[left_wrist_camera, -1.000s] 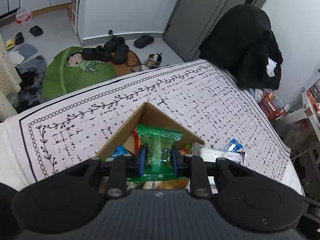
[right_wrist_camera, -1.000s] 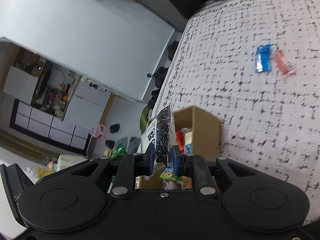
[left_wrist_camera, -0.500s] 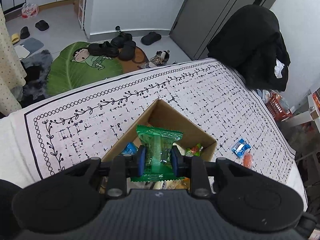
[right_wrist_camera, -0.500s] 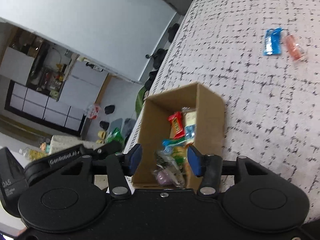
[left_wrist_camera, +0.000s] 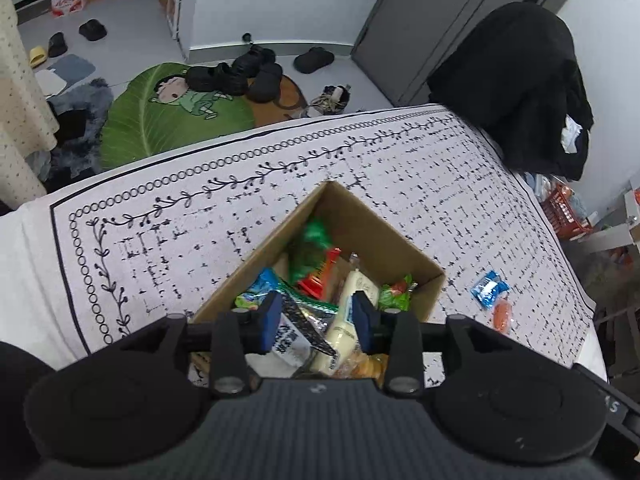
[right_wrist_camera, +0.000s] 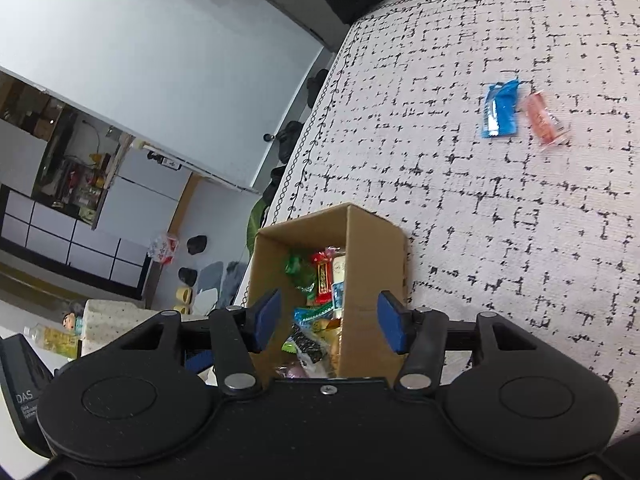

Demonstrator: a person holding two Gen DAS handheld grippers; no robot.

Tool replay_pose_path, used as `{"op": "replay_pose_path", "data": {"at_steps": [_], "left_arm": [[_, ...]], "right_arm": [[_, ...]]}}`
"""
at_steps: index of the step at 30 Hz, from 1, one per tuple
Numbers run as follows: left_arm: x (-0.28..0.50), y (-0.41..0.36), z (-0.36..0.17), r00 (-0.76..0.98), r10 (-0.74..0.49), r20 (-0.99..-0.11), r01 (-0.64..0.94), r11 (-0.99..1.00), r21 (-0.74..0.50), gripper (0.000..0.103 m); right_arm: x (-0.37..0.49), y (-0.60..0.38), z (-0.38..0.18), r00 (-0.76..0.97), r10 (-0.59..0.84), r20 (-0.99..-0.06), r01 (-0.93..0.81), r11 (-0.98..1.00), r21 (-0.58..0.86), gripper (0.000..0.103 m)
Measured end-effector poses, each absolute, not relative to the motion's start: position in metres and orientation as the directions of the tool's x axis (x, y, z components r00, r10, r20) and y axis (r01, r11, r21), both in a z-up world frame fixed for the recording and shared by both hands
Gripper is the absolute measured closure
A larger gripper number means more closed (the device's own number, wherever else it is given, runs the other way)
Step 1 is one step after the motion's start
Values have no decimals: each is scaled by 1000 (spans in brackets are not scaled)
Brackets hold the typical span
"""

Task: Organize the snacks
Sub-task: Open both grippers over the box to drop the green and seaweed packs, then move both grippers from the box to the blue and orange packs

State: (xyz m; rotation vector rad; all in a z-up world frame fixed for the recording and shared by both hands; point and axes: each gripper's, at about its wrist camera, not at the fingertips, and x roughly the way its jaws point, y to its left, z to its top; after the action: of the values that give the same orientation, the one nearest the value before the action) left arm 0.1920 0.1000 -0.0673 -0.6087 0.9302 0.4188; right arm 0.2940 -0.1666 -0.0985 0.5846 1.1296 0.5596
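Observation:
An open cardboard box (left_wrist_camera: 384, 240) holds several snack packets on the patterned tablecloth; it also shows in the right wrist view (right_wrist_camera: 372, 248). My left gripper (left_wrist_camera: 316, 322) is open and empty above the box. A green packet (left_wrist_camera: 310, 250) lies inside the box. My right gripper (right_wrist_camera: 328, 322) is open and empty above the box's near side. A blue packet (left_wrist_camera: 489, 289) and an orange packet (left_wrist_camera: 502, 316) lie on the cloth right of the box; they also show in the right wrist view, blue (right_wrist_camera: 499, 109) and orange (right_wrist_camera: 543, 119).
The white patterned tablecloth (left_wrist_camera: 200, 216) covers the table. A black coat (left_wrist_camera: 520, 80) hangs on a chair at the far right. Shoes (left_wrist_camera: 240, 74) and a green mat (left_wrist_camera: 168, 116) lie on the floor beyond the table's far edge.
My left gripper opened and dropped the green packet into the box. My right gripper let go of its dark packet into the box a moment earlier and has opened wider.

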Motion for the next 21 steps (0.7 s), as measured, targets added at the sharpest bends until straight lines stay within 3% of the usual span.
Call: {"op": "replay_pose_path", "data": {"at_steps": [7, 12, 21], "left_arm": [[193, 97, -67, 537, 93, -839, -587, 755, -292, 47], [202, 85, -68, 550, 83, -831, -564, 771, -296, 23], [228, 51, -73, 579, 36, -814, -486, 817, -310, 19]], "right_arm": [[297, -191, -99, 363, 638, -679, -79, 747, 660, 45], [299, -213, -97, 409, 602, -686, -59, 768, 638, 33], [312, -254, -106, 491, 510, -706, -12, 815, 580, 28]]}}
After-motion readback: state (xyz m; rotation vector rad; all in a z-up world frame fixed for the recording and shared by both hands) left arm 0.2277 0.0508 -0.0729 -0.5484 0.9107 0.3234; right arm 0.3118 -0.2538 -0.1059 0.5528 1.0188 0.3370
